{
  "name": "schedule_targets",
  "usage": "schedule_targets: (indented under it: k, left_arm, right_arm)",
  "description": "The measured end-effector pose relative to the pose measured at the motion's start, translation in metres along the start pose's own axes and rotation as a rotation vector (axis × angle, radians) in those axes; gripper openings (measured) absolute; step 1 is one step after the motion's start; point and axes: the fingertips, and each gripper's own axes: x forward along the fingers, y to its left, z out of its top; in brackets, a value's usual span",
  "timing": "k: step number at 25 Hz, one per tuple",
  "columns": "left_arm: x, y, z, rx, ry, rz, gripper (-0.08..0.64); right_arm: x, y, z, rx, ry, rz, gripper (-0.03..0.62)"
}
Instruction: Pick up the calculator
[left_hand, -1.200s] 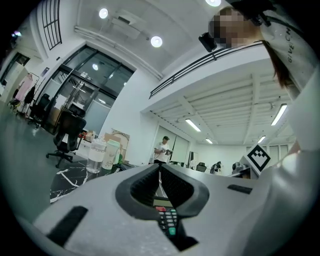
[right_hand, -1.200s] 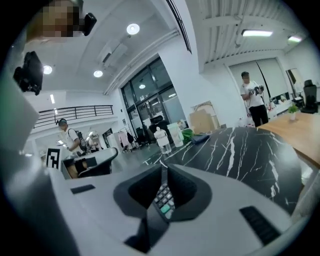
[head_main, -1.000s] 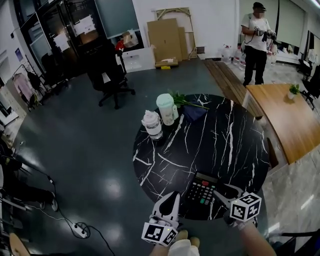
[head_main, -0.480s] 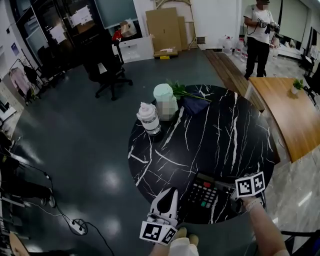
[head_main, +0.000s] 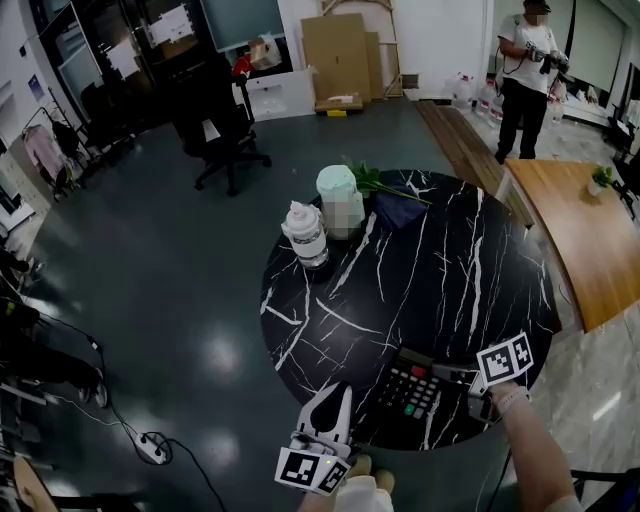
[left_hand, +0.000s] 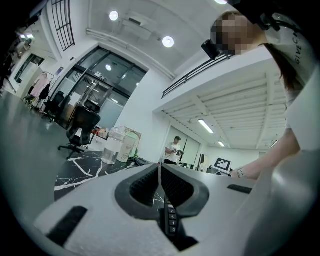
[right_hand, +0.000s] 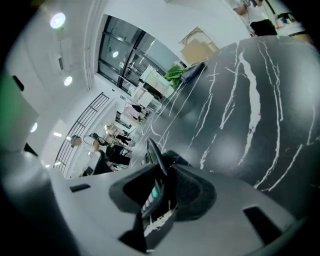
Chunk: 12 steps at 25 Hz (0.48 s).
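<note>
Black marble veined in white forms the round worktop (head_main: 440, 270). At its near edge the right tool (right_hand: 161, 180) is clamped on the single calculator (head_main: 408, 392), a flat black slab with rows of keys (a green one among them). Its jaws have just been closing on the thin edge. The left tool (left_hand: 160, 170), just beside the calculator's other side, has its ribbed pads pressed together on nothing. Farther off stand one clear bottle (head_main: 306, 235) and one pale green canister (head_main: 338, 200), near leafy stems (head_main: 378, 183) and a dark blue cloth (head_main: 398, 212).
</note>
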Motion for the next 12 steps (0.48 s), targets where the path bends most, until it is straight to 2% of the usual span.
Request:
schedule_targets:
  k: [3, 6, 12]
  left_arm:
    - [-0.004, 0.002, 0.000, -0.001, 0.004, 0.004, 0.008]
    - [-0.007, 0.004, -0.001, -0.003, 0.009, 0.007, 0.008]
    - [-0.014, 0.006, 0.004, -0.006, 0.014, 0.012, 0.008]
  right_arm:
    - [-0.001, 0.007, 0.000, -0.009, -0.015, 0.049, 0.083]
    - [-0.004, 0.018, 0.002, 0.007, -0.072, 0.104, 0.058]
    - [-0.012, 0.023, 0.000, 0.021, -0.141, 0.104, 0.054]
